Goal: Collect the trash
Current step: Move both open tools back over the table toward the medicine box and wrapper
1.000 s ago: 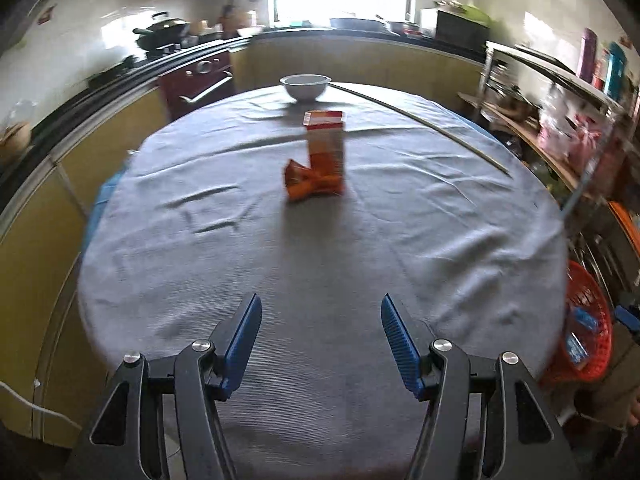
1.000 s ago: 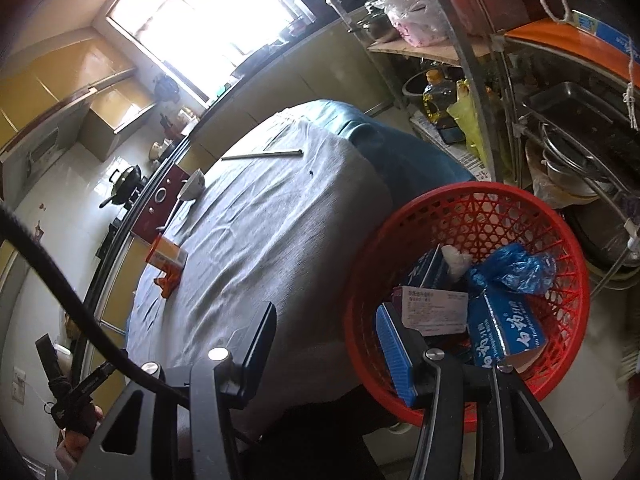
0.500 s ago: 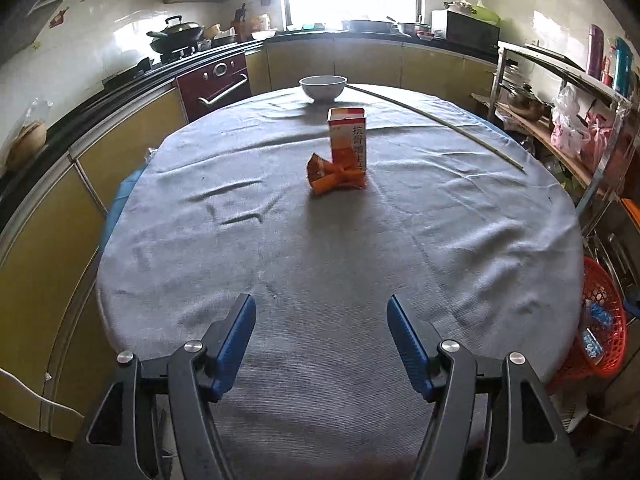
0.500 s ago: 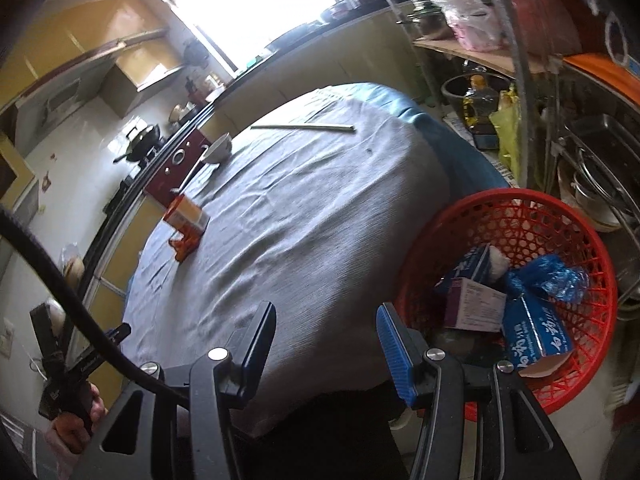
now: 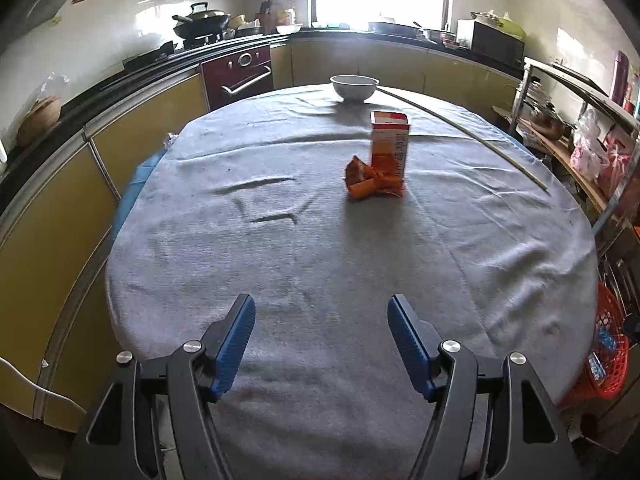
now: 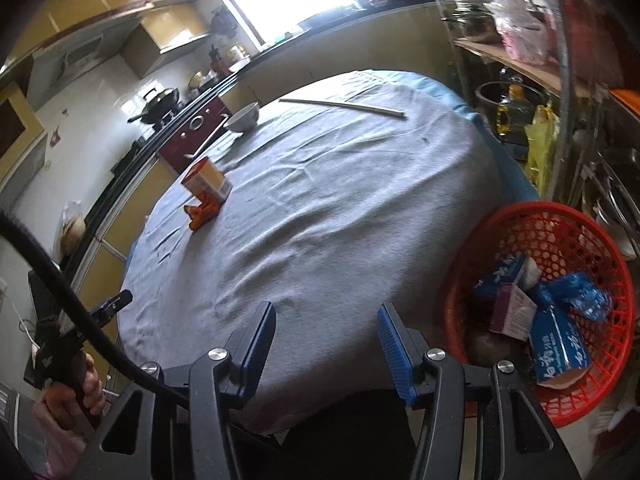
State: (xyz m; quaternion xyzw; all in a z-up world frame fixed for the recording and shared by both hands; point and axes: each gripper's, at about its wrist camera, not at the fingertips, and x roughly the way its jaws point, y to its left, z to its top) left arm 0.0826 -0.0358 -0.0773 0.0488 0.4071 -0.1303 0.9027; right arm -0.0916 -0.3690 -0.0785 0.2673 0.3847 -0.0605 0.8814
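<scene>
We see a grey cloth (image 5: 320, 264) over the worktop, with a blue layer (image 5: 138, 176) showing under its edge. The carton (image 5: 389, 142) is orange and white with a red top, and the crumpled wrapper (image 5: 370, 182) touching it is orange. Beyond the carton stands a white bowl (image 5: 354, 86). The basket (image 6: 560, 240) is red with a net pattern; it holds blue-and-white packets (image 6: 558, 340). Both grippers have blue ribbed pads (image 5: 234, 344) on black frames.

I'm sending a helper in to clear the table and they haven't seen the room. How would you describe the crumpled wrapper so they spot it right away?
Start at the round table under the grey cloth, with a white bowl at its far edge. Near the middle stands an upright orange and white carton. The wrapper lies on the cloth at the carton's foot: small, crumpled, all orange, the only flattened piece there.
</scene>
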